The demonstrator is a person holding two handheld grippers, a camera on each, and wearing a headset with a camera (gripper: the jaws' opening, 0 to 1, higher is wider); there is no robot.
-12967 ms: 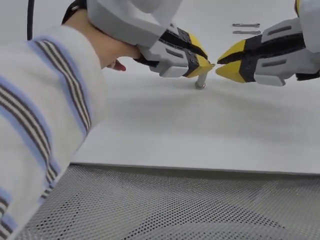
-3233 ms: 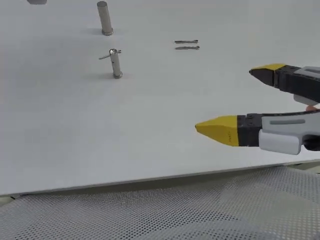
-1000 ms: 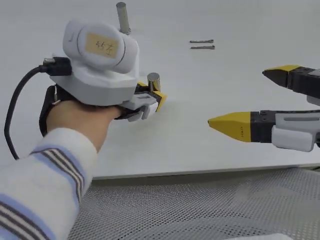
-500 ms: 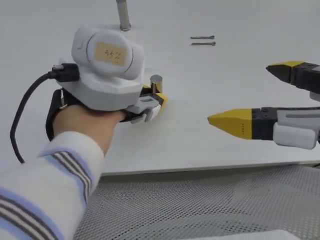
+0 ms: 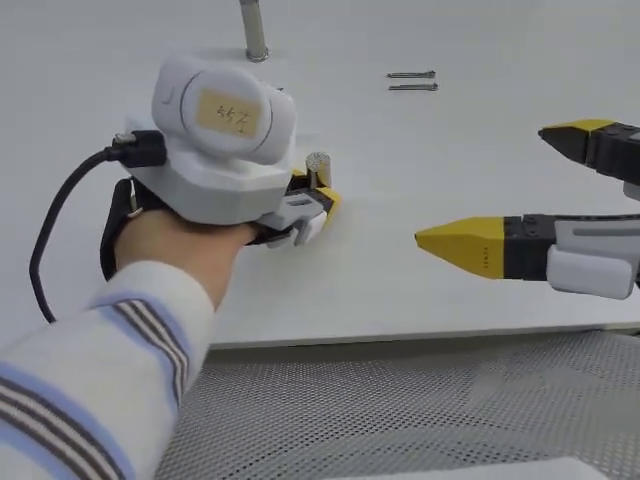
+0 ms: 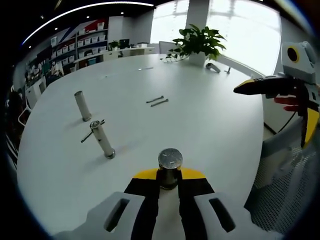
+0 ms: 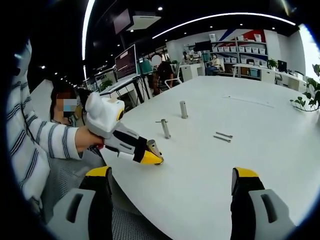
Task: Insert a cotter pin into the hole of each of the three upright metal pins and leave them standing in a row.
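Jaws of left gripper (image 6: pixel 169 176) are clamped on a metal pin (image 6: pixel 170 161), held upright near the front of the white surface (image 5: pixel 380 290). Jaws of right gripper (image 5: pixel 480 185) are held wide apart, well aside. Beyond are seen a cottered pin (image 6: pixel 101 140), a bare pin (image 6: pixel 82 105) and two loose cotter pins (image 5: pixel 413 80).

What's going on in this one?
A person works with two hand-held grippers at a white table. The left gripper is shut on a metal pin near the front edge; the right gripper hangs open, empty. Farther back, a second pin stands with a cotter pin through it, a third pin stands bare, and two loose cotter pins lie flat.
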